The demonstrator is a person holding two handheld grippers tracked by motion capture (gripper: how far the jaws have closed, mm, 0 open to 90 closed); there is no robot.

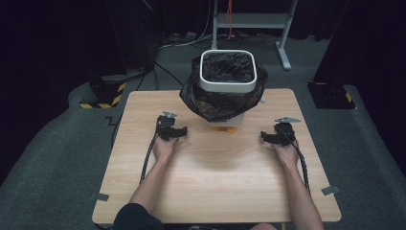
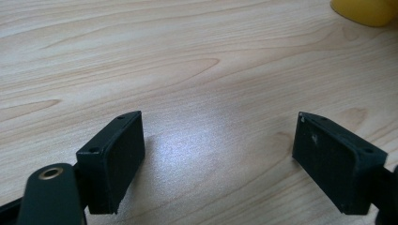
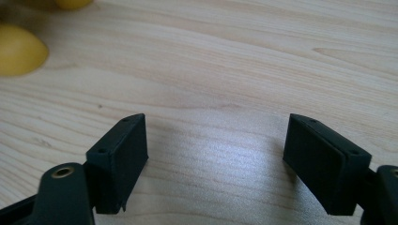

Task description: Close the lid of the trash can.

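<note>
Hand-held grippers point(image 2: 218, 154) point(image 3: 216, 159) wide apart, empty.

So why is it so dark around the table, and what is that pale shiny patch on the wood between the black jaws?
High view: light falls mainly on the table and the bin; the room behind sits in shadow. Left gripper view: the pale patch looks like glare on the wood, and the yellow thing at the top edge is soft. Right gripper view: similar glare, with blurred yellow shapes.
</note>
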